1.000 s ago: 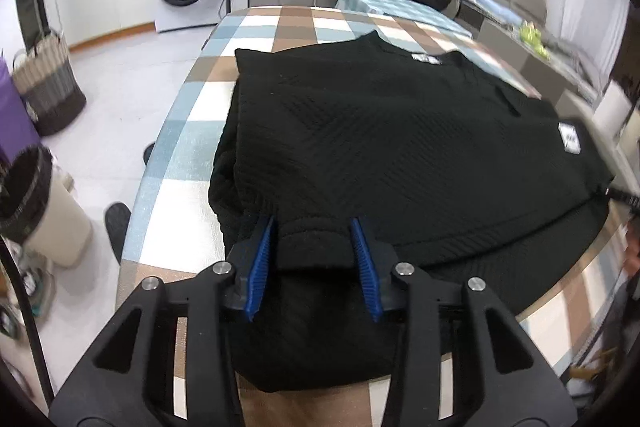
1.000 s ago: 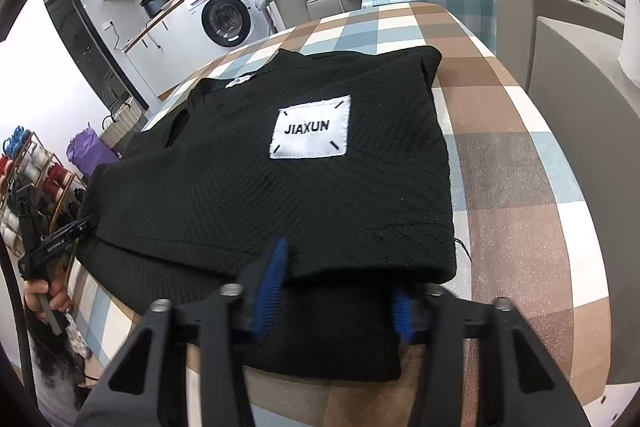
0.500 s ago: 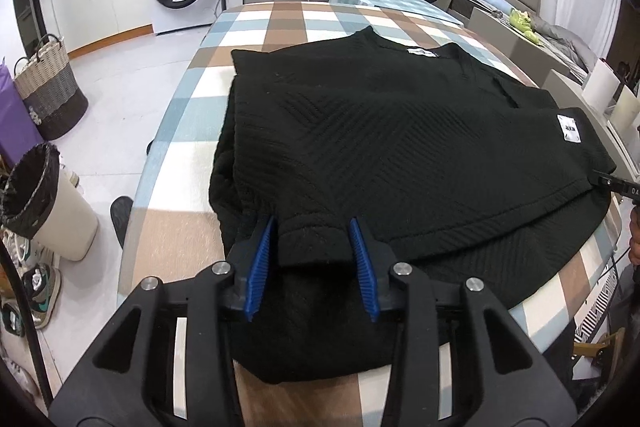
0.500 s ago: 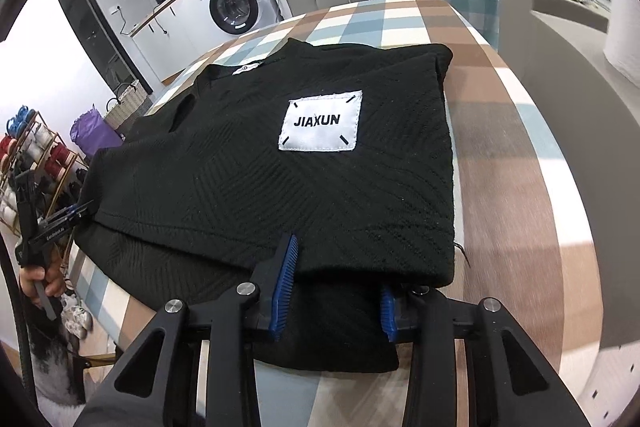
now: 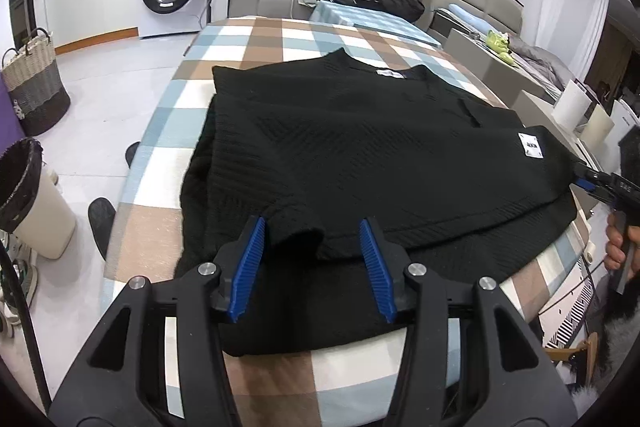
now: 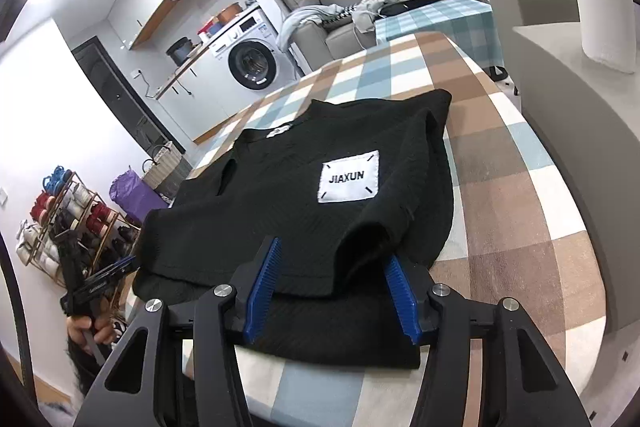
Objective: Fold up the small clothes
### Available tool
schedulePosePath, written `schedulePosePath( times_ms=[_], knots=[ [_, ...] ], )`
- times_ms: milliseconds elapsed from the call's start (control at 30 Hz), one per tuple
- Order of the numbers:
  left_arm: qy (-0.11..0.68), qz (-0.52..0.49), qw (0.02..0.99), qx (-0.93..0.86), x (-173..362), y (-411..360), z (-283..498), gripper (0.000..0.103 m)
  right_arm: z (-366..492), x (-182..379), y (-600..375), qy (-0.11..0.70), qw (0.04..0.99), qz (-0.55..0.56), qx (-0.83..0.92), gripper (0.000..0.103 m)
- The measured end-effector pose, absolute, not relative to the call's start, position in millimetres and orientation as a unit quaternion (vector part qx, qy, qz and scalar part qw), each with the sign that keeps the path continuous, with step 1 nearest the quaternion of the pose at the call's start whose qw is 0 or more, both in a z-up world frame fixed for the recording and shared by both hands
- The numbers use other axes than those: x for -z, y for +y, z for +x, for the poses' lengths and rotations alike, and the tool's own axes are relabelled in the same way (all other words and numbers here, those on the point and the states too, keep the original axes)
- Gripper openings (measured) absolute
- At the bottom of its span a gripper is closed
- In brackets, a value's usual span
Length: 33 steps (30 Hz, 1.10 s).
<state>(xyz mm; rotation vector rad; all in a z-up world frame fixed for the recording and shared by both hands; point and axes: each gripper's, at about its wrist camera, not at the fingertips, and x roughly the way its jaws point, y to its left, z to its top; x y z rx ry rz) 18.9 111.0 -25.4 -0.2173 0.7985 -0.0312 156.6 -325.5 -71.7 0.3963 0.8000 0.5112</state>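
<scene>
Sweater (image 5: 360, 163) hem lies loose between both grippers' (image 5: 312, 267) (image 6: 332, 287) jaws, which have just been opening.

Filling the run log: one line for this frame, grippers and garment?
phase: release after fold | left gripper: jaws just opening, hem loose between | right gripper: same | black sweater: folded on checked table

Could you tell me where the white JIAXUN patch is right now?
In the right wrist view, the white rectangular patch sits on the black knit sweater, ahead of the right gripper.
</scene>
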Motion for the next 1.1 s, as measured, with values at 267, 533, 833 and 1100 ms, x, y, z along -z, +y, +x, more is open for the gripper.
schedulePosePath(
  times_ms=[267, 533, 833, 1100],
  knots=[
    [0.396, -0.124, 0.909, 0.035, 26.3, 109.6, 8.8, 0.046, 150.9, 81.7, -315.8, 0.396, 0.861, 0.193, -0.254, 0.054],
    [0.432, -0.133, 0.892, 0.017, 40.0, 118.4, -3.6, 0.048, 145.8, 86.5, -311.9, 0.405, 0.857, 0.191, -0.256, 0.055],
    [0.431, -0.181, 0.884, -0.016, 45.8, 148.2, -1.0, 0.05, 144.5, 87.9, -312.4, 0.407, 0.856, 0.19, -0.258, 0.056],
    [0.409, -0.315, 0.856, 0.032, 56.8, 173.7, 8.8, 0.055, 144.2, 90.2, -311.9, 0.408, 0.854, 0.194, -0.258, 0.059]
  ],
)
